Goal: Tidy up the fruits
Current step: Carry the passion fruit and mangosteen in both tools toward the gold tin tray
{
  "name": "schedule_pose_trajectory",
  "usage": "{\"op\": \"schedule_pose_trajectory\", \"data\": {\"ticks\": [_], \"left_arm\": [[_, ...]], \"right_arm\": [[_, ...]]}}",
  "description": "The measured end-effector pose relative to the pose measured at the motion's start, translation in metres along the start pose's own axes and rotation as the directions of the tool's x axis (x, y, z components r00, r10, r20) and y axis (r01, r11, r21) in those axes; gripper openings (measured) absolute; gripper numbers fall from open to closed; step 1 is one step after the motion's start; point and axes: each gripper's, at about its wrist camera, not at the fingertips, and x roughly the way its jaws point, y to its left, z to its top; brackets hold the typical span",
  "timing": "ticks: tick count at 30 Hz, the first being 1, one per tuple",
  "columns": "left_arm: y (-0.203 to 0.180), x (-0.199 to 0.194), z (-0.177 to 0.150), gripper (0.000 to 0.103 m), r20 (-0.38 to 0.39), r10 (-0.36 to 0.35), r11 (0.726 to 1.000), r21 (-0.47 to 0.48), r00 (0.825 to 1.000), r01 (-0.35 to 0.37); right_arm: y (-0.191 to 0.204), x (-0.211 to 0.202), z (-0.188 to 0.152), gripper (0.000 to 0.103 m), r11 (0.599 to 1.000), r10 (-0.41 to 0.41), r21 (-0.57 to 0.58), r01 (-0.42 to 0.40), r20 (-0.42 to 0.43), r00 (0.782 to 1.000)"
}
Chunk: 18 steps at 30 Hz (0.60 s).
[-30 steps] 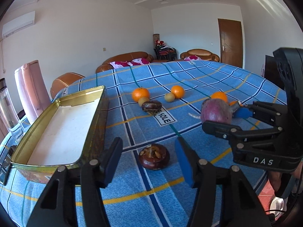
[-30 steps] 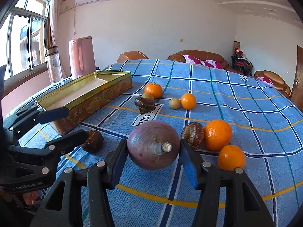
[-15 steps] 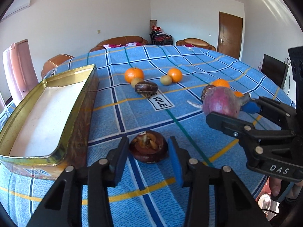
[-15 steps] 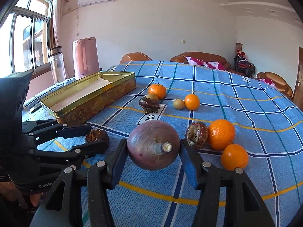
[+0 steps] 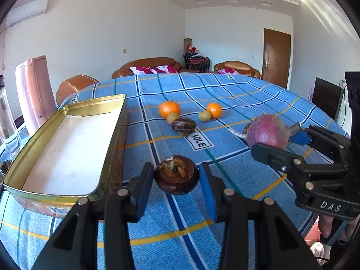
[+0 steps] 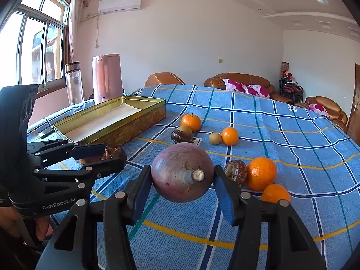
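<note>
While L fingers [image 5: 176,177] pinch wrinkly round mangosteen [image 5: 176,177], tin [image 5: 67,110] gleams.

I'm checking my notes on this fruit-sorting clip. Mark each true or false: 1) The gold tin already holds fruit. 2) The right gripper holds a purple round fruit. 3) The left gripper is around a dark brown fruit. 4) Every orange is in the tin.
1) False: the gold tin shows only its pale bare bottom.
2) True: the right gripper is clamped on the purple round fruit.
3) True: the left gripper has just been closing and now grips the dark brown fruit.
4) False: the oranges lie on the tablecloth.
</note>
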Motion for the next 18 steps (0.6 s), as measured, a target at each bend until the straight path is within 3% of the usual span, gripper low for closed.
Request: {"op": "schedule_pose_trajectory", "data": {"ticks": [18], "left_arm": [[0.009,-0.024,0.010,0.043,0.114,0.061,0.998,-0.011,0.992,-0.060]], "right_arm": [[0.005,-0.010,0.010,0.056,1.000,0.007,-0.028,-0.005,0.067,0.998]]}}
